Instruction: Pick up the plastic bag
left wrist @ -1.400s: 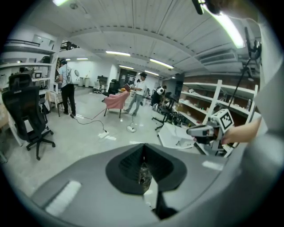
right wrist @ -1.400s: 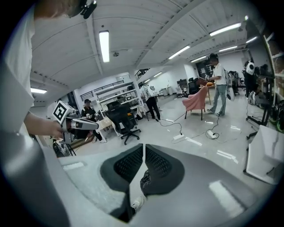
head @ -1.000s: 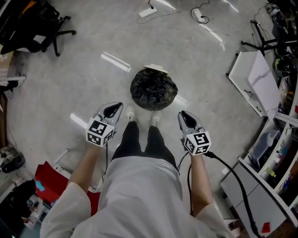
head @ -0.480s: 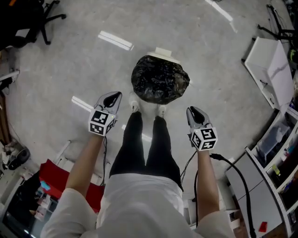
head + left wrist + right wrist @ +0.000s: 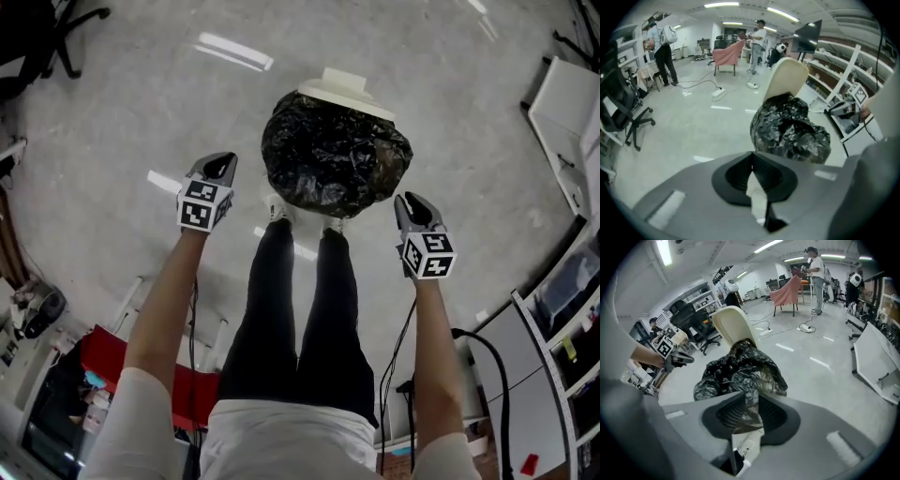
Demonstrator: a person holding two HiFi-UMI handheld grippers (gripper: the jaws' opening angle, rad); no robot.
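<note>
- On the grey floor (image 5: 112,122), right in front of the person's shoes (image 5: 277,208), the plastic bag (image 5: 333,155) sat as a black, crumpled, bulging mound.
- A cream panel (image 5: 342,89) stood up behind the bag, at the side away from the person, with the bag's far side against it.
- In the head view the left gripper (image 5: 218,164) hung to the left of the bag, clear of it, with bare floor between its tips and the black plastic.
- Its own view showed the left gripper's jaws pressed together, the ribbed pads meeting along a single seam with nothing caught between them.
- In that same view the bag lay beyond the closed tips and a little to the right.
- The right gripper (image 5: 412,202) hung just beside the bag's right edge in the head view, pointing down and forward; whether its tips brushed the plastic could not be told from there.
- The right gripper's jaws stood a little apart and had just been opening.
- A narrow gap ran between the right gripper's two ribbed pads, and black crinkled plastic showed through that gap.
- The bag appeared to lie past the tips rather than between the pads, and the pads did not press on it.
- Both arms reached down on either side of the person's black-trousered legs (image 5: 295,309), one gripper on each side of the bag.
- Neither gripper held the bag, which rested on the floor.
</note>
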